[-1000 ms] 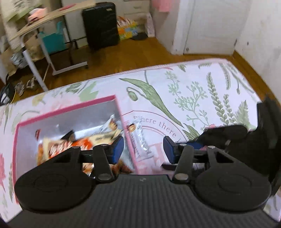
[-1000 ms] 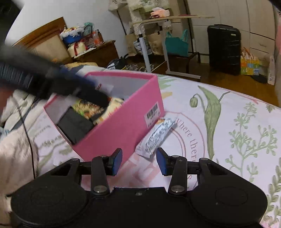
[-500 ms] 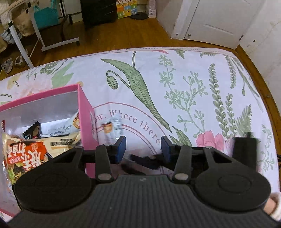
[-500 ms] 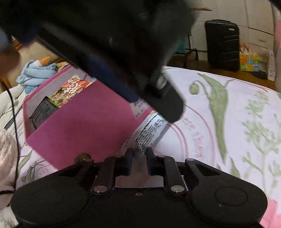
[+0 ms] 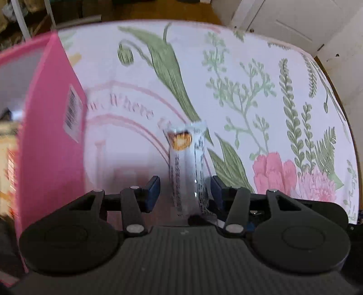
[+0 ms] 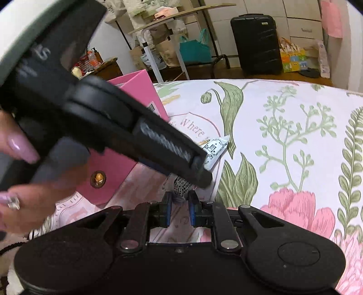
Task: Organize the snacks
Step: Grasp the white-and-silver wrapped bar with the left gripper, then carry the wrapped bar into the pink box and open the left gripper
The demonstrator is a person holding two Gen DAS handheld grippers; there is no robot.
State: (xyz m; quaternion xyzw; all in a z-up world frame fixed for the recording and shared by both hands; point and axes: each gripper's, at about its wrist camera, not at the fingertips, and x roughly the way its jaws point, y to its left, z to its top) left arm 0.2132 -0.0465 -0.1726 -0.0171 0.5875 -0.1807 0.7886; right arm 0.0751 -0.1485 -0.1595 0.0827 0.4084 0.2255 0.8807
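A white snack packet (image 5: 188,168) with black print lies on the floral cloth to the right of the pink box (image 5: 52,140). My left gripper (image 5: 185,189) is open, its fingers on either side of the packet's near end. In the right wrist view the packet (image 6: 214,148) runs toward my right gripper (image 6: 179,210), whose jaws are shut on its near end (image 6: 181,185). The left gripper's body (image 6: 118,122) crosses above the packet in that view. The pink box (image 6: 127,158) stands to the left.
The floral cloth (image 5: 261,95) covers the surface, with its far edge toward the wooden floor. A black suitcase (image 6: 255,43), a side table (image 6: 179,15) and bags stand beyond. Snack packs show blurred inside the box (image 5: 9,140).
My left gripper has swung right and down from over the box to straddle the packet. My right gripper has closed on the packet's near end and holds it.
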